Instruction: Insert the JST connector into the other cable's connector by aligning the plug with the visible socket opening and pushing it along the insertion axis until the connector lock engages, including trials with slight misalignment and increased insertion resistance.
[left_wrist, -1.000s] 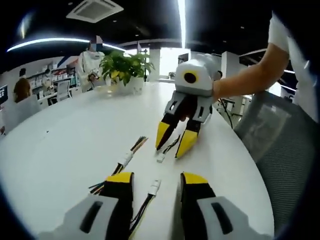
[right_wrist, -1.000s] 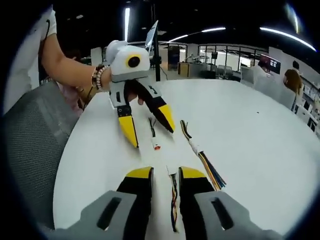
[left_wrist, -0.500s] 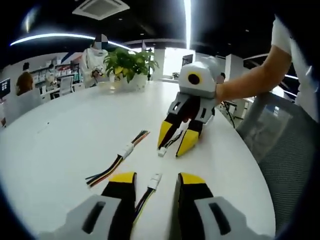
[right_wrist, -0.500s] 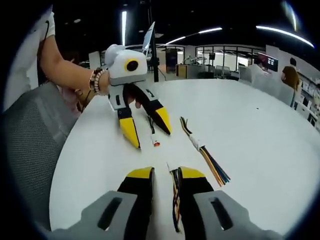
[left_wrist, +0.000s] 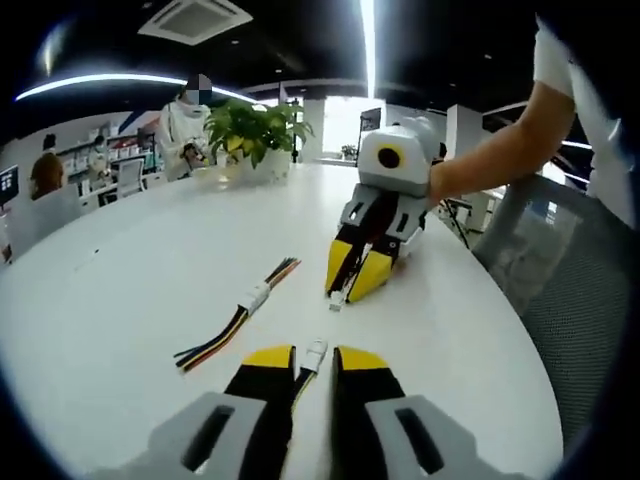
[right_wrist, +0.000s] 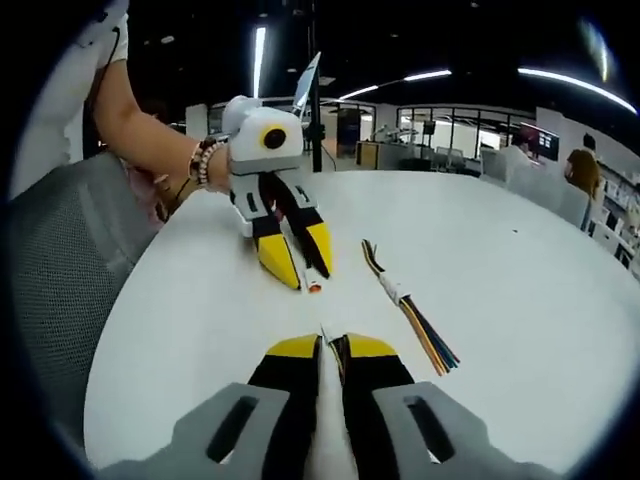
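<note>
On the white table (left_wrist: 130, 270), my left gripper (left_wrist: 313, 354) is shut on a thin multi-wire cable whose white JST connector (left_wrist: 317, 346) sticks out past its yellow tips. The same gripper (right_wrist: 308, 278) shows in the right gripper view, its connector (right_wrist: 314, 287) touching the table. Opposite it, my right gripper (left_wrist: 343, 292) is shut on the second cable, whose small white connector (left_wrist: 338, 299) points toward me. In the right gripper view, this gripper (right_wrist: 332, 345) has its jaws pressed together around the wires. The two connectors lie apart, facing each other.
A spare bundle of coloured wires with a white connector (left_wrist: 250, 300) (right_wrist: 405, 303) lies beside the grippers. A potted plant (left_wrist: 250, 130) stands at the table's far end. A grey mesh chair (left_wrist: 560, 290) (right_wrist: 50, 270) sits by the table edge. People are in the background.
Both grippers have gone from open to shut, each closing on the cable that lay between its jaws. The right gripper's tips have dropped onto its cable.
</note>
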